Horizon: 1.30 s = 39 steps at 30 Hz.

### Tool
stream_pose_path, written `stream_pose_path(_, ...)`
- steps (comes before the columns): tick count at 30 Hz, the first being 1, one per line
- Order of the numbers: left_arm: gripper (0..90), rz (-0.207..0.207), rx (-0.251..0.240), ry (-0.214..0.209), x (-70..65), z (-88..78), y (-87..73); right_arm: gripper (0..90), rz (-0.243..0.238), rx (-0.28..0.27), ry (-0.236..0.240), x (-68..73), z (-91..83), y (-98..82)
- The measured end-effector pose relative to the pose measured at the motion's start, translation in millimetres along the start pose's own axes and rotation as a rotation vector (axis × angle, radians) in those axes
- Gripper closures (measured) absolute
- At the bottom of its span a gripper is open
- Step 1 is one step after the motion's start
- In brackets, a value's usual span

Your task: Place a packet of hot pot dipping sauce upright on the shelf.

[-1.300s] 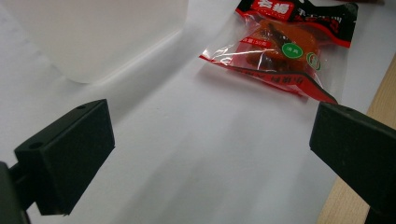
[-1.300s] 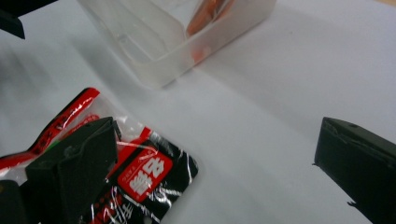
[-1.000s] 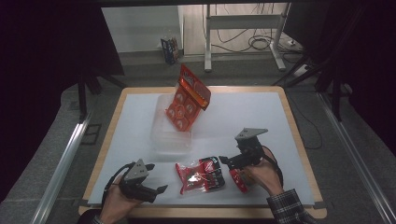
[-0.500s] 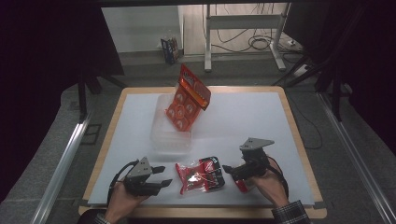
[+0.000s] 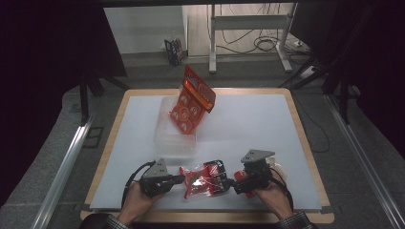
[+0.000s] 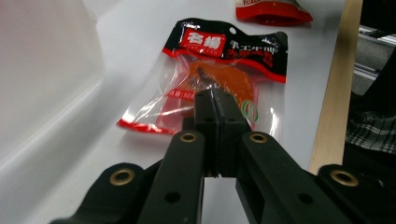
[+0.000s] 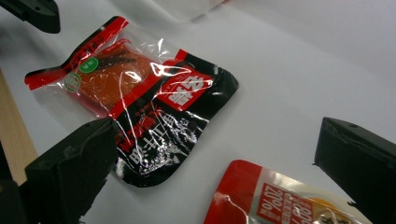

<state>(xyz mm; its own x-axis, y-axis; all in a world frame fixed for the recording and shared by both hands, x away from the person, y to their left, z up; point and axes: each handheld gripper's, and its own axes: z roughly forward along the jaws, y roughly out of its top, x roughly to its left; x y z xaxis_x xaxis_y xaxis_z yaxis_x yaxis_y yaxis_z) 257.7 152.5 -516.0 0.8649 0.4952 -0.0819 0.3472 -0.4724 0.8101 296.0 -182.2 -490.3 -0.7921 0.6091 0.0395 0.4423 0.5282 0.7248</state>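
Jaws of the left gripper (image 6: 215,100) have just been closing and now meet, pads together, pinching the clear edge of the red-and-black plastic snack packet (image 5: 205,177), which lies flat on the white table sheet (image 5: 248,124) near its front edge. Right gripper (image 7: 215,163) stands spread wide beside that packet, over a second red-and-white foil pouch (image 7: 280,200) next to it.
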Motion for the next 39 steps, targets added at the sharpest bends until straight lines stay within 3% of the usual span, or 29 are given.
stream_pose_path(8, 89.8, 0.009, 0.028, -0.001, -1.8, 17.3, 1.3, 0.0, -0.01, 0.014, 0.011, 4.7, 5.7, -2.9)
stream_pose_path(13, 89.9, 0.017, 0.083, -0.003, -0.8, 28.5, -2.5, 0.0, -0.013, 0.011, 0.019, 5.2, 6.6, -3.2)
stream_pose_path(19, 90.0, -0.021, 0.108, -0.029, 2.8, 28.3, -7.1, 0.0, -0.015, 0.003, 0.042, 7.2, 6.8, -3.3)
stream_pose_path(23, 90.0, -0.018, 0.125, -0.03, 2.8, 27.8, -8.6, 0.0, -0.014, 0.004, 0.053, 9.1, 7.9, -3.5)
stream_pose_path(24, 90.0, -0.015, 0.135, -0.034, 3.8, 27.0, -9.3, 0.0, -0.004, 0.0, 0.075, 10.0, 9.0, -3.2)
stream_pose_path(32, 90.0, -0.045, 0.156, -0.034, 4.7, 24.7, -14.0, 0.0, 0.012, -0.013, 0.121, 17.7, 14.2, 0.1)
stream_pose_path(39, 90.0, -0.063, 0.148, -0.039, 5.0, 25.1, -14.5, 0.0, 0.004, 0.025, 0.149, 28.9, 25.5, 4.9)
